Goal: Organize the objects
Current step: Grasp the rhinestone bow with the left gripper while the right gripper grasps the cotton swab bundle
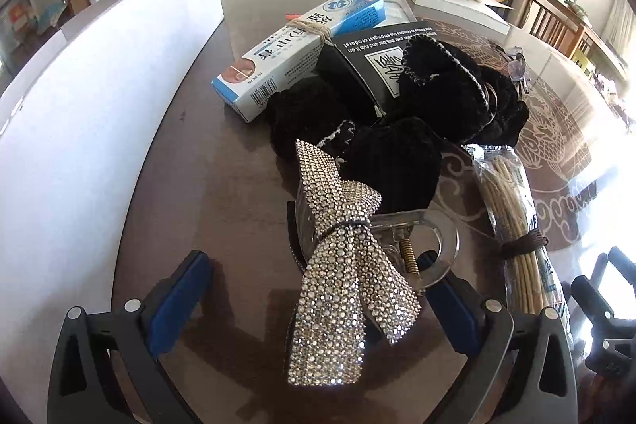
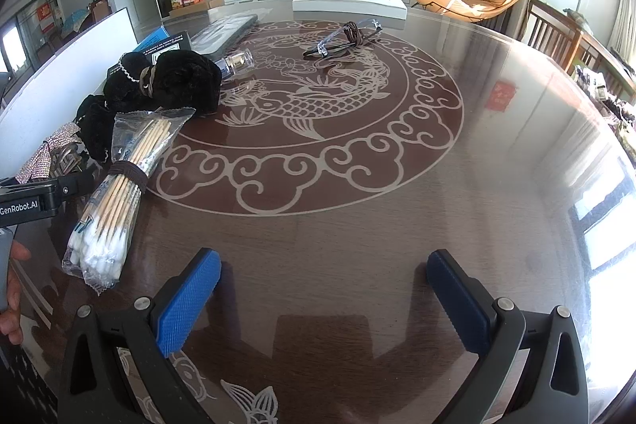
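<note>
My left gripper (image 1: 318, 289) is open over the dark table, its jaws wide on either side of a rhinestone bow hair clip (image 1: 342, 277) with a clear plastic claw (image 1: 433, 245); the fingers do not press it. Behind it lie black knitted items (image 1: 397, 153), a blue-white box (image 1: 302, 46), a black box (image 1: 381, 54) and a bag of cotton swabs (image 1: 516, 225). My right gripper (image 2: 322, 301) is open and empty above bare table. In the right wrist view the swabs (image 2: 119, 189), the black knits (image 2: 171, 82) and the bow clip (image 2: 43, 157) lie at the left.
A white board (image 1: 99, 98) stands along the left of the table. Clear safety glasses (image 2: 346, 36), a small clear bottle (image 2: 238, 60) and a flat white box (image 2: 349, 6) lie further back. The table (image 2: 497, 165) has a fish pattern. Chairs stand at the right.
</note>
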